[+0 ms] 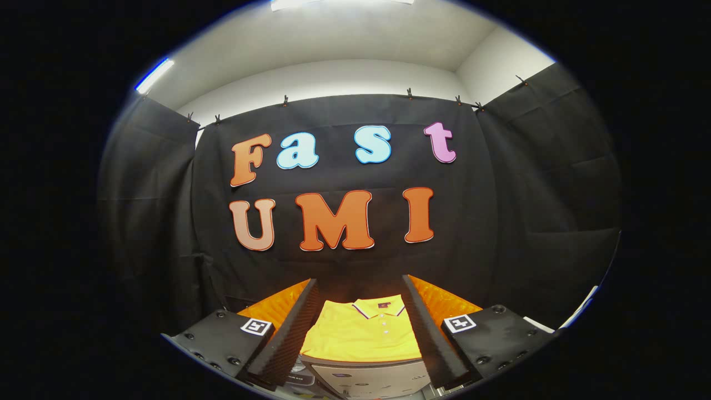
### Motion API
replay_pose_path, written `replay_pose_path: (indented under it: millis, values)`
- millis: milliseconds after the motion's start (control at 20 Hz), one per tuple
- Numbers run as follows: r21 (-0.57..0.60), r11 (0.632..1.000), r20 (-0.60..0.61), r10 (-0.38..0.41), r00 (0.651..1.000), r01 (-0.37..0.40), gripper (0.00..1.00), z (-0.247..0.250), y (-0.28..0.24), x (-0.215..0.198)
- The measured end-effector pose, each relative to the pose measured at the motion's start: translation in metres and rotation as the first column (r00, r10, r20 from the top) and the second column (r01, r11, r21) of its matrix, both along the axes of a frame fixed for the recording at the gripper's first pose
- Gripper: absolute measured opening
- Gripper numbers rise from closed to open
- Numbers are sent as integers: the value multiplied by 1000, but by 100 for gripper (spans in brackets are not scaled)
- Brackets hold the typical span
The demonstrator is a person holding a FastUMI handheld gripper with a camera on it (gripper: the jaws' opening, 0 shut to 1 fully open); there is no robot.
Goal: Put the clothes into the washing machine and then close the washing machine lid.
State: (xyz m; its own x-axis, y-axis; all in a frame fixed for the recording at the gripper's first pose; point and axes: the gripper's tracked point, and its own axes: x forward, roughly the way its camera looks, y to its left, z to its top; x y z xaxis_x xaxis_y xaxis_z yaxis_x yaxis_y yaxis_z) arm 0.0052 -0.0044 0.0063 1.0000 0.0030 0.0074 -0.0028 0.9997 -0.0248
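The gripper (364, 333) is held level and looks forward along its two fingers, with its jaws standing wide apart and pressing on nothing. Between them, just ahead of the tips, lies the task's garment: a yellow polo shirt (361, 333), folded neatly with its collar (379, 307) turned away from the gripper and its small buttons running down the placket. It rests flat on top of a pale grey appliance (369, 378), which is most likely the washing machine (only its top edge and a strip of its front panel can be seen, so where the lid hinges cannot be told). The shirt touches neither finger; there is open space on both sides of it.

Judged from how things lie, the task is at its very start. The shirt is untouched and folded, not yet gripped, and it sits on the outside of the machine, not in the drum. Whether the lid is open or closed cannot be made out, since the shirt covers the surface. Everything is left to do: bring the jaws down around the cloth, close on it, lift it clear, get it into the drum, and then shut the lid. The folded fabric is soft and layered, so a pinch may catch only the top layer.
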Motion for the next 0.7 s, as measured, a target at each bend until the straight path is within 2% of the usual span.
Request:
replay_pose_path:
  millis: [350,550,700]
  values:
    - [-8,1000,-18,7,1000,-7,97,-10,-4,26]
    - [15,1000,-65,7,998,-6,97,-34,-18,60]
    - [-15,1000,-121,-8,993,6,97,-60,-33,92]
